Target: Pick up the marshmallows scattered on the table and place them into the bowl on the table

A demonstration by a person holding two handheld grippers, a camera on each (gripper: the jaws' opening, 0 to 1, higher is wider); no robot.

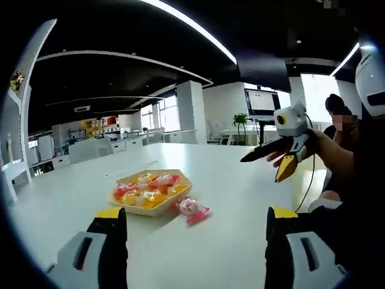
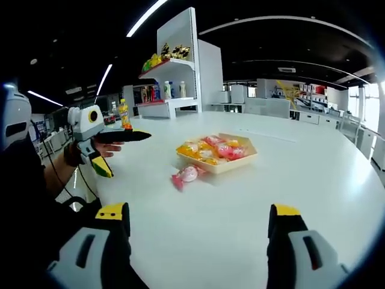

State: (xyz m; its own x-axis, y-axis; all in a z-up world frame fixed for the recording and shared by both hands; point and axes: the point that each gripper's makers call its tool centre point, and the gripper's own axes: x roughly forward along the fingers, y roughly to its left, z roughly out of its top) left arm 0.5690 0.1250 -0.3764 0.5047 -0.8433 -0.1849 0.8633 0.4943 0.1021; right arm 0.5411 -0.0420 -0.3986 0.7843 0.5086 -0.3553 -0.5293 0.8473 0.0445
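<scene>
A shallow tan bowl (image 1: 157, 210) (image 2: 231, 167) sits on the white table (image 1: 234, 180) (image 2: 319, 180), holding several orange and pink wrapped marshmallows. One pink wrapped marshmallow (image 1: 192, 209) (image 2: 185, 175) lies on the table, close beside the bowl. My left gripper (image 1: 195, 223) is open and empty, short of the bowl and the loose marshmallow. My right gripper (image 2: 198, 220) is also open and empty, facing the bowl from the opposite side. In each view the other gripper hangs in a hand above the table's edge, jaws apart: the right gripper (image 1: 262, 170) and the left gripper (image 2: 130, 155).
A white shelf unit (image 2: 174, 66) with bottles and packets stands beyond the table's far edge. A seated person (image 1: 340, 129) is at the table's right side in the left gripper view. Desks and monitors stand further back in the office.
</scene>
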